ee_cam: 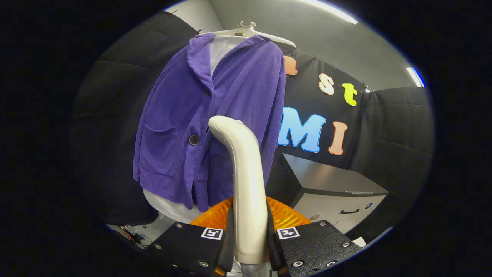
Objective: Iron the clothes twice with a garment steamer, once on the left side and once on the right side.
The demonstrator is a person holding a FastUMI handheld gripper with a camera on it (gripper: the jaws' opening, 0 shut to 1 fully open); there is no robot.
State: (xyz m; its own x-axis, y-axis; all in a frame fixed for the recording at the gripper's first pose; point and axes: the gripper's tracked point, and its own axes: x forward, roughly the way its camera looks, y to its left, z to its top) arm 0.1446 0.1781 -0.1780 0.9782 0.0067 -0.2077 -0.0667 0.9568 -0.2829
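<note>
We see our gripper (250, 240) closed on the garment steamer (246, 181): both fingers press against the sides of its pale handle, which stands upright between them and rises straight ahead. The handle curves over to the left at its top, where the rounded steamer head (225, 127) lies in front of the jacket's front panel; whether it touches the cloth we cannot tell. Each finger carries a small square marker tag on its upper face, one either side of the handle.

Beyond the fingers hangs the purple corduroy jacket (215, 119), on a pale hanger (250, 32), with a white garment (225, 48) showing at the collar and again below the hem. The jacket has a notched lapel, a patch pocket on the side left of the steamer, and a dark button (194, 139) just left of the steamer head. The steamer head sits near the jacket's middle closure, roughly at pocket height, with most of the jacket to its left and above it.

Just behind the handle, low between the fingers, we see an orange ribbed shape (284, 217); what it is we cannot say. To the right, well apart from the jacket, stands a grey cabinet (338, 192) with a dark drawer handle.
</note>
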